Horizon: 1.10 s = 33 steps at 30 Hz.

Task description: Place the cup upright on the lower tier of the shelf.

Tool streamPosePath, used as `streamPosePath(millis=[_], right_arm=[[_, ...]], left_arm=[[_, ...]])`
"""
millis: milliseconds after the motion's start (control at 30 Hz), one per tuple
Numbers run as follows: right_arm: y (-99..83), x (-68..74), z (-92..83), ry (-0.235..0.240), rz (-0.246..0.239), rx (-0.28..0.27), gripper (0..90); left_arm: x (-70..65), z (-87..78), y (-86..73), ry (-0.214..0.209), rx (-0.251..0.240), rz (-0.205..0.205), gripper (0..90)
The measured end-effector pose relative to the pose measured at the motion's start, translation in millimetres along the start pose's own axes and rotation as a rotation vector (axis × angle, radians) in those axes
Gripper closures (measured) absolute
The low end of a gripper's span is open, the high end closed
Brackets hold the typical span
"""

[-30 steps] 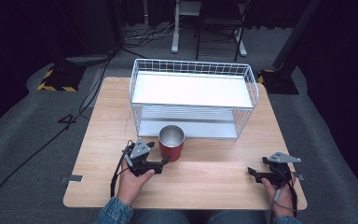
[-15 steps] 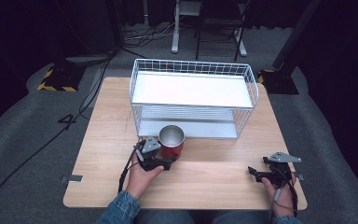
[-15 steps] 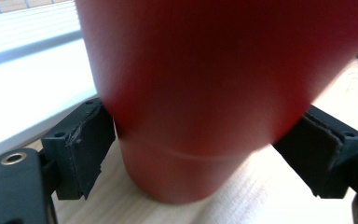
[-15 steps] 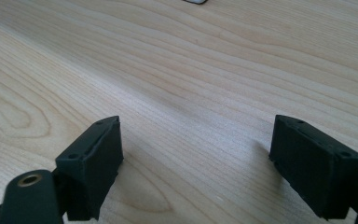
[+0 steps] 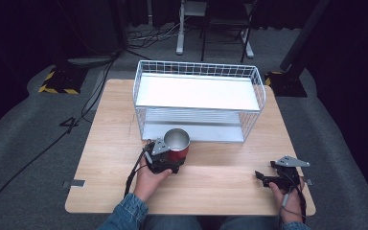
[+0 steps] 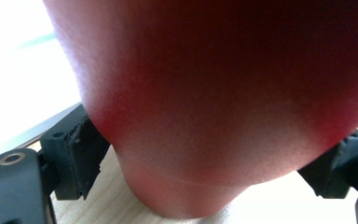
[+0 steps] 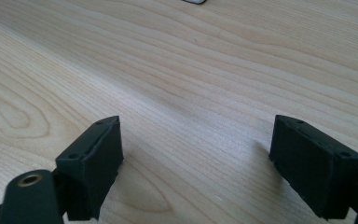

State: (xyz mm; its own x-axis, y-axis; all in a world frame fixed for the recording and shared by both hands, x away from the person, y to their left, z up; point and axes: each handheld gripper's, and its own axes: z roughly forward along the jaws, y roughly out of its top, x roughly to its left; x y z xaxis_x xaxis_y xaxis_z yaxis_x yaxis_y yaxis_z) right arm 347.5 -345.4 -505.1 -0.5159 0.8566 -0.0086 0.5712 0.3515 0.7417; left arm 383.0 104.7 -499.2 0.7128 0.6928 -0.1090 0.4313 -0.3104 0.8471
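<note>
A red cup (image 5: pixel 178 152) with a shiny metal inside stands on the wooden table (image 5: pixel 110 124), just in front of the white wire rack (image 5: pixel 197 67). My left gripper (image 5: pixel 174 160) reaches it from the near side, one jaw on each side of the cup's lower body. In the left gripper view the red cup (image 6: pixel 223 93) looms very close, and both black pads (image 6: pixel 81 144) press against its sides. My right gripper (image 5: pixel 262 177) rests low at the table's near right, pointing left. Its jaws stand wide apart over bare wood (image 7: pixel 200 154), holding nothing.
The wire rack has a white top shelf (image 5: pixel 199 91) and a lower shelf (image 5: pixel 191 129) open toward me, right behind the cup. Dark floor, cables and chair legs surround the table. Bare wood lies between the two grippers.
My left gripper has moved forward and right from beside the cup until its jaws enclose the cup. The right gripper has stayed still.
</note>
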Motion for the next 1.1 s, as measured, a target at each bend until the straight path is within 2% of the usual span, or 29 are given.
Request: streamPosePath(millis=[300,600,767,933,1100], right_arm=[[-0.1,0.8,-0.2,-0.002,-0.003,-0.002,18.2],[-0.3,1.6,-0.6,-0.007,-0.010,-0.009,19.5],[-0.3,1.6,-0.7,-0.008,-0.009,-0.010,19.9],[-0.3,1.4,-0.7,-0.006,-0.007,-0.009,20.0],[-0.3,1.5,-0.7,-0.007,-0.008,-0.010,20.1]], left_arm=[[-1.2,0.3,0.2,0.019,0.003,0.018,15.2],[-4.5,1.0,0.5,0.051,-0.025,0.038,16.5],[-4.1,0.2,1.8,0.065,-0.047,0.020,16.6],[-5.1,-1.7,5.8,0.085,-0.063,0.030,16.6],[-7.0,-1.3,11.1,0.106,-0.087,0.019,16.6]])
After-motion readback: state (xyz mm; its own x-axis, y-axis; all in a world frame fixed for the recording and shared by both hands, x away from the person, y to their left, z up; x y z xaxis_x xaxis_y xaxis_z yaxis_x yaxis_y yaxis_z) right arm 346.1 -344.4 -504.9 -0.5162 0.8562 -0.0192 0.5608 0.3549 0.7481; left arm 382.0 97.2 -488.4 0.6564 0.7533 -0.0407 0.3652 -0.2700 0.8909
